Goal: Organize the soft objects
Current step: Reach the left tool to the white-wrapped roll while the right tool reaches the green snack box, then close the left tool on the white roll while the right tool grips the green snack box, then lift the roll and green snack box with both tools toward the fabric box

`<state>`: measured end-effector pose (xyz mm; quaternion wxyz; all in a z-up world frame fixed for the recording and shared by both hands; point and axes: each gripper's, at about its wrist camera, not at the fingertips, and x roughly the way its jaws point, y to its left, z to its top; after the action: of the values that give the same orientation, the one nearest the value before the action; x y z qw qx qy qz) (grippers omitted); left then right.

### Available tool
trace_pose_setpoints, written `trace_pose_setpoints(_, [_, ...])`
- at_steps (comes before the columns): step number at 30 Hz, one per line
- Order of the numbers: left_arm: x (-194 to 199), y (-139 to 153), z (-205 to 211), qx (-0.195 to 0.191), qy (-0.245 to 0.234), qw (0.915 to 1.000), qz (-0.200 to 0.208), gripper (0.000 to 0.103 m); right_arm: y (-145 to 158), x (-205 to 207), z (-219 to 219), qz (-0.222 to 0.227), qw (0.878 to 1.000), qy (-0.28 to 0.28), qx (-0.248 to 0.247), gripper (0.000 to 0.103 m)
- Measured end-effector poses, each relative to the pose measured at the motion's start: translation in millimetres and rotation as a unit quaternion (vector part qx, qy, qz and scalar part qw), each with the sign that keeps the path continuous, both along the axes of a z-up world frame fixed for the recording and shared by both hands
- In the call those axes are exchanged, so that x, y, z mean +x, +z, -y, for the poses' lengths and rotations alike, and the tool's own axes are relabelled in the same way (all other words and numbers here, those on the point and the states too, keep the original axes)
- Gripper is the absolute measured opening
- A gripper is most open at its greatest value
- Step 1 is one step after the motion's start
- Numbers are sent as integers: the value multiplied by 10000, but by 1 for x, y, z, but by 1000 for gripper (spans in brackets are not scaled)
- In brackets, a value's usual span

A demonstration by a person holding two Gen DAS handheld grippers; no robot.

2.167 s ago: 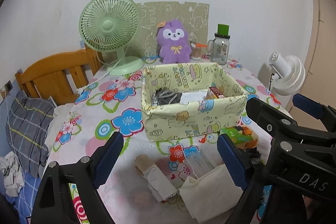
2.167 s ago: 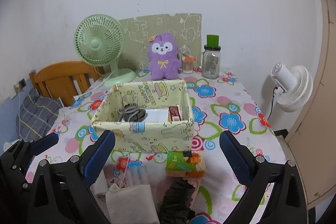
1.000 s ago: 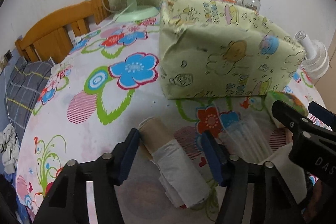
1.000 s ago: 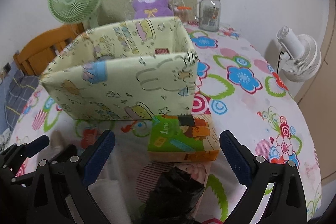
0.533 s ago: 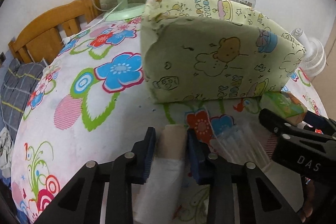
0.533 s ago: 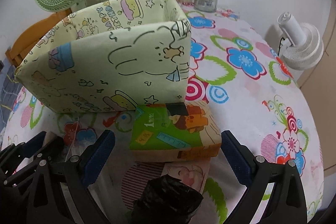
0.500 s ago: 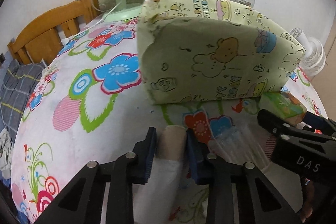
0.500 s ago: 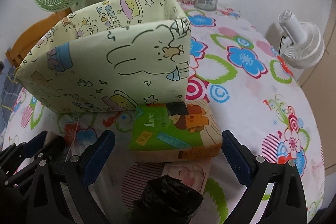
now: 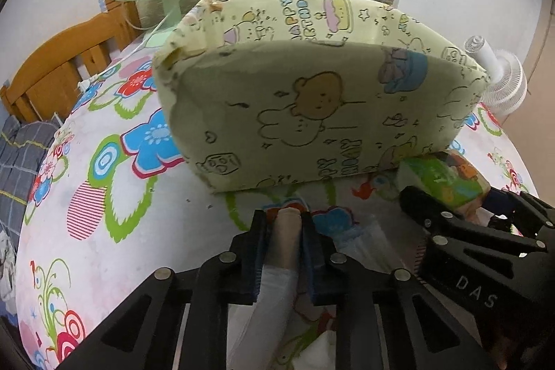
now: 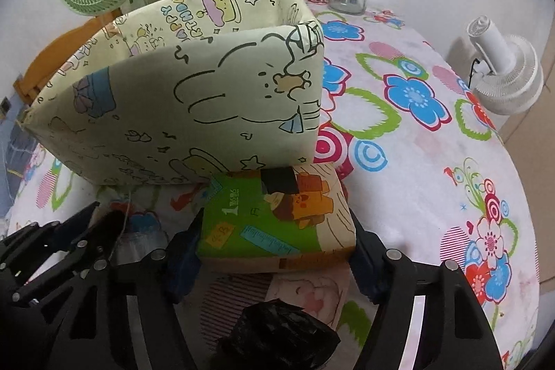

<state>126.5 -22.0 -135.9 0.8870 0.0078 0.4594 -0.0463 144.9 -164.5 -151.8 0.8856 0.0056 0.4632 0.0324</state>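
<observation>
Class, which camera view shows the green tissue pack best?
The right wrist view: the tissue pack fills the middle, its printed top plain, between the right tool's pads. In the left wrist view only a corner shows, tucked beside the fabric box, behind the right tool.

Both wrist views: close, downward, box point(image 9: 312, 99) shared.
</observation>
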Motion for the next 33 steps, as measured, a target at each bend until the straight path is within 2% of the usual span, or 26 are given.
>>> trace_pose_setpoints(5, [-3, 3, 3, 11, -12, 10000, 38, 10, 4, -5, -4, 58, 9999, 124, 98, 74])
trace_pose_setpoints(33, [-49, 59, 0, -72, 34, 9971, 757, 10, 63, -56, -6, 898, 9956, 181, 183, 74])
